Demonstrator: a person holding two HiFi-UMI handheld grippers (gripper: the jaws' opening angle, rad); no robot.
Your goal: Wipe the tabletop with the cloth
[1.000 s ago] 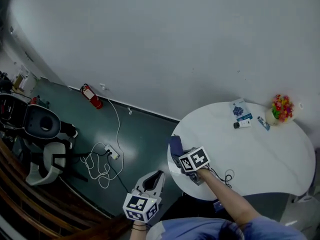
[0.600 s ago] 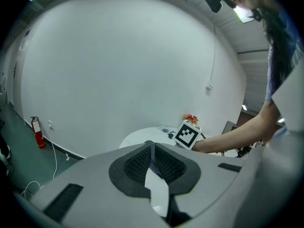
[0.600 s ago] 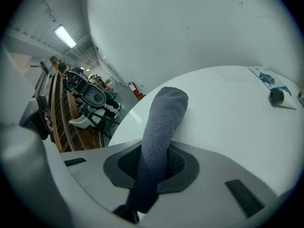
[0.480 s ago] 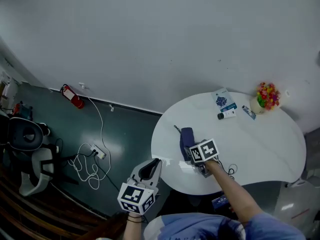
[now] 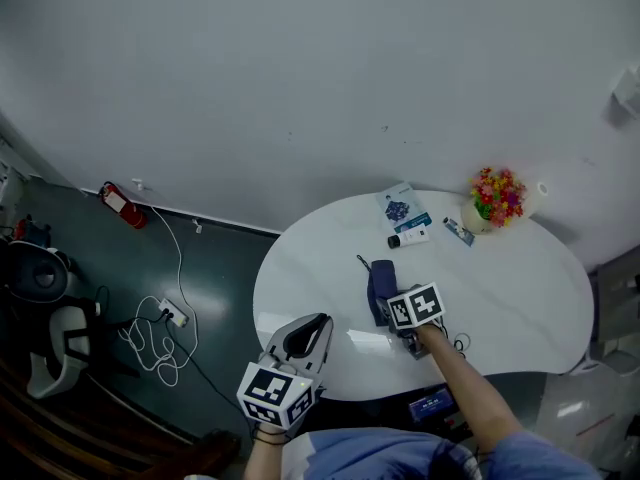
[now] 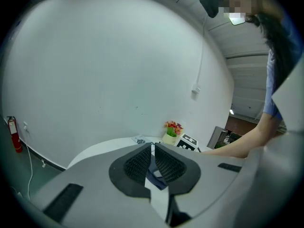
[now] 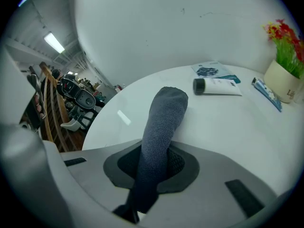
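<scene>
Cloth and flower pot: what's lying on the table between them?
A white tube and a thin blue packet lie there, seen in the right gripper view.

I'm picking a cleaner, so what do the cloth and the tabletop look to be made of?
Cloth: dark blue-grey knitted fabric, matte; a fine looped texture shows along it. Tabletop: smooth white hard surface, slightly glossy, perhaps laminate or painted board; a pale glare streak shows on it. Its core can't be told.

Flower pot (image 5: pixel 489 198), white tube (image 5: pixel 408 238), blue-printed leaflet (image 5: pixel 398 206), red fire extinguisher (image 5: pixel 116 203), floor power strip (image 5: pixel 168 317)
</scene>
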